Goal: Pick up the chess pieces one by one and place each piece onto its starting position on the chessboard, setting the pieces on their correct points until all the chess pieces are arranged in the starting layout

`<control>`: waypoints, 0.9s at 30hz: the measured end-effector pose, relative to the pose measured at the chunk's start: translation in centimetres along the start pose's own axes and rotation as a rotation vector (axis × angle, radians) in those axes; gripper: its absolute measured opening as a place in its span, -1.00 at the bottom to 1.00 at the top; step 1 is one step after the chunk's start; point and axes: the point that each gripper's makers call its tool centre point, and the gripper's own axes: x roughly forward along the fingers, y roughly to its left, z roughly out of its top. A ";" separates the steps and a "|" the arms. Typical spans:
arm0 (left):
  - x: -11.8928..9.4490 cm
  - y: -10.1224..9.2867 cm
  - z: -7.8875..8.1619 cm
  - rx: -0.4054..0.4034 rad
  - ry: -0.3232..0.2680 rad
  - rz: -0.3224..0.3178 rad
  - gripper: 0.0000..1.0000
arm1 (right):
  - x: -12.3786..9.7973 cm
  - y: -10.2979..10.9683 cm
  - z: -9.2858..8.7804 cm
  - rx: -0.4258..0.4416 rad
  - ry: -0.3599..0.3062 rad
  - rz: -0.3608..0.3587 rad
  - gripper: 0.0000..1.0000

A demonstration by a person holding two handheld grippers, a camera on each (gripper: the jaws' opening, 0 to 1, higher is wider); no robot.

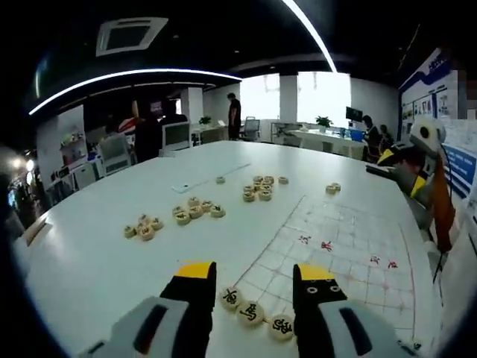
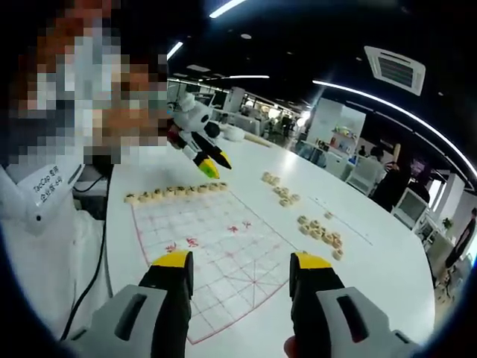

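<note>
Between the wide-open jaws of the left gripper (image 1: pixel 253 280) in the left gripper view sat three chess pieces (image 1: pixel 252 310) on the near edge of the chessboard (image 1: pixel 335 239), with loose clusters (image 1: pixel 197 210) farther out on the white table (image 1: pixel 97 261). Over in the right gripper view, the right gripper (image 2: pixel 242 261) hung wide and empty above the board, and a row of pieces (image 2: pixel 175 192) lined its far edge.

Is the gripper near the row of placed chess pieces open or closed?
Open. The left gripper shows a wide gap between its jaws, with nothing clamped; the row of pieces lies on the board below.
</note>
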 end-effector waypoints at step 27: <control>10.9 0.6 4.7 0.074 0.013 -0.043 -0.23 | -1.2 -4.0 -2.2 0.044 0.088 -0.161 0.04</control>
